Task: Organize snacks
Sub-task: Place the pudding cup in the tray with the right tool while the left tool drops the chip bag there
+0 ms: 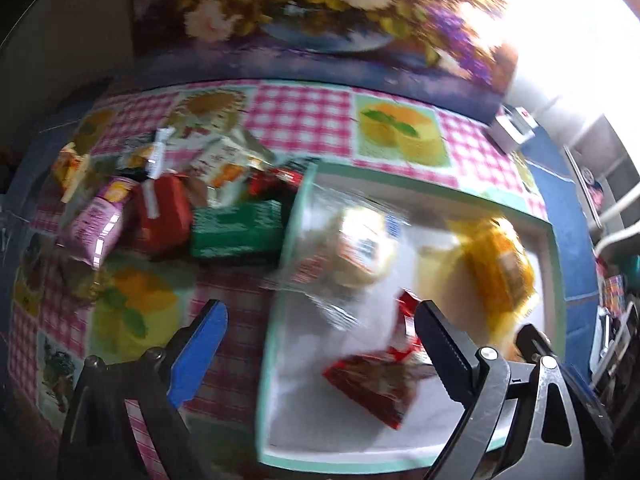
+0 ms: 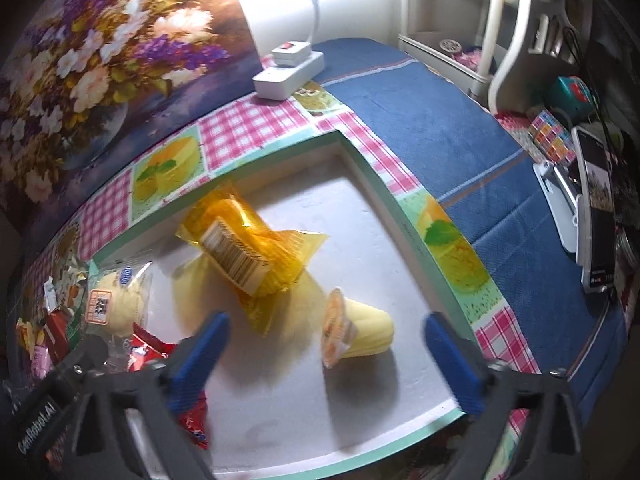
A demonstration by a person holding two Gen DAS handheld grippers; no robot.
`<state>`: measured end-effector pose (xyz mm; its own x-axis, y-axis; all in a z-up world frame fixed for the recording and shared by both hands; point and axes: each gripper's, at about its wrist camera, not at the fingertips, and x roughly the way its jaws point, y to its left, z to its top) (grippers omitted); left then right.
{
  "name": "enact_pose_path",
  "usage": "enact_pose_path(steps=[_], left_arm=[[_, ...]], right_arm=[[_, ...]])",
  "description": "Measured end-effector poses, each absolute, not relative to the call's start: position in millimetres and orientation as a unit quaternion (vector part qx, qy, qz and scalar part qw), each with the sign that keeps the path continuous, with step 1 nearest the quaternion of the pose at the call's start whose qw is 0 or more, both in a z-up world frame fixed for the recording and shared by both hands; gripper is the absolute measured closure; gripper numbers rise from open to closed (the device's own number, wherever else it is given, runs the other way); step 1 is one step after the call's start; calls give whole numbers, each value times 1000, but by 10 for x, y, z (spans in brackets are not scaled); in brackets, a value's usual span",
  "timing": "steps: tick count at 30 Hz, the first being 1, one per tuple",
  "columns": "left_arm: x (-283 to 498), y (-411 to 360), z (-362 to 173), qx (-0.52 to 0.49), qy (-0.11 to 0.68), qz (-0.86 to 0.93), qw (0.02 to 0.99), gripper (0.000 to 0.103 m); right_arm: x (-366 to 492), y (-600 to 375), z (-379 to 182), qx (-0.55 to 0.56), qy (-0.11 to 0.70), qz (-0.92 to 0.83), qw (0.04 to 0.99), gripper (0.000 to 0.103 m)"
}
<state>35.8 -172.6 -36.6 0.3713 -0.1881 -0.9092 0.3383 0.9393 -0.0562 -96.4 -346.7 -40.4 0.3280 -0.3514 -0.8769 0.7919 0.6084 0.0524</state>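
Observation:
A white tray with a green rim point(image 1: 304, 196) point(image 2: 404, 216) lies on the checked tablecloth. It holds a clear-wrapped pale cake point(image 1: 360, 248) point(image 2: 116, 300), an orange-wrapped cake point(image 1: 500, 256) point(image 2: 244, 256), a red packet point(image 1: 376, 380) point(image 2: 196, 424) and a yellow jelly cup point(image 2: 356, 330) on its side. My left gripper point(image 1: 320, 344) is open and empty above the tray's left rim. My right gripper point(image 2: 328, 356) is open and empty, just above the jelly cup. A pile of snacks lies left of the tray: a green packet point(image 1: 236, 232), a red packet point(image 1: 164, 212), a pink packet point(image 1: 100, 224).
A flower painting point(image 1: 320, 12) point(image 2: 100, 60) stands along the back. A white power strip point(image 2: 288, 70) point(image 1: 514, 128) sits behind the tray. A blue cloth point(image 2: 460, 152) lies right of it, with a phone on a stand point(image 2: 596, 208) and a colourful cube point(image 2: 550, 136) at the far right.

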Motion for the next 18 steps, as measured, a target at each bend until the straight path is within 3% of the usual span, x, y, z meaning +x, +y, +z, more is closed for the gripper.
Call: enact_pose_path(steps=[18], left_arm=[[713,-1001,-41,78,469,-86,875,8]], right_arm=[[-842,-3247,-306,269,396,-301,825,0]])
